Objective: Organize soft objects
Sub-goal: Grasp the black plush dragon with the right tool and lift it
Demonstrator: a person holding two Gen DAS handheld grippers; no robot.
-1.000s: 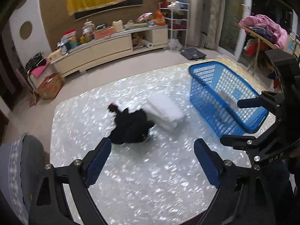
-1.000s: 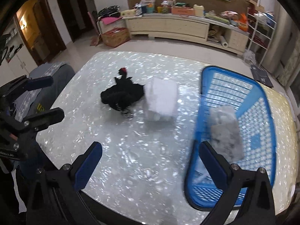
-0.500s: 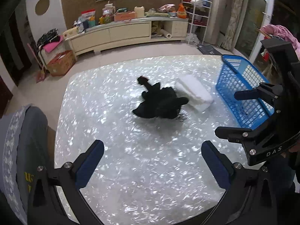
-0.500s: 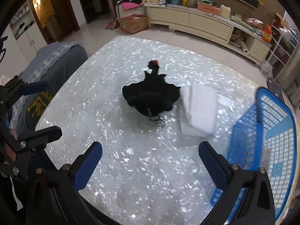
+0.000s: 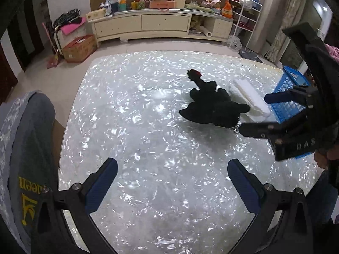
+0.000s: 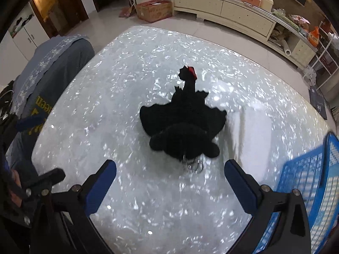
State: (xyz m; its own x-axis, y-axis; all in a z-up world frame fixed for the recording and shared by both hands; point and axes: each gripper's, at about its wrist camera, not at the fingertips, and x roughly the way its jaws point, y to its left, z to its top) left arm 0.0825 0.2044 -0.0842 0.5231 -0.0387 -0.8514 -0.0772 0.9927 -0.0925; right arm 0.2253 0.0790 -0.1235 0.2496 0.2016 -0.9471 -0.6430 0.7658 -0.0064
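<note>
At the far left a grey cushion [image 5: 27, 169] with yellow lettering sits against the edge of the shimmering white table [image 5: 148, 148]. The left gripper [image 5: 172, 182] hovers above the near part of the table with its blue-padded jaws spread wide and nothing between them. Further right, near the table's middle, the black plush toy [image 6: 184, 127] lies flat, its red-tipped head pointing toward the far cabinet [image 5: 161, 24] and a small metal ring [image 6: 193, 166] at its near end. The right gripper [image 6: 170, 180] hangs just short of that ring, jaws wide apart and empty. Touching the toy's right side lies the folded white cloth [image 5: 250, 99]. At the table's right edge, beside the cloth, stands the blue basket [image 6: 309, 190]
</note>
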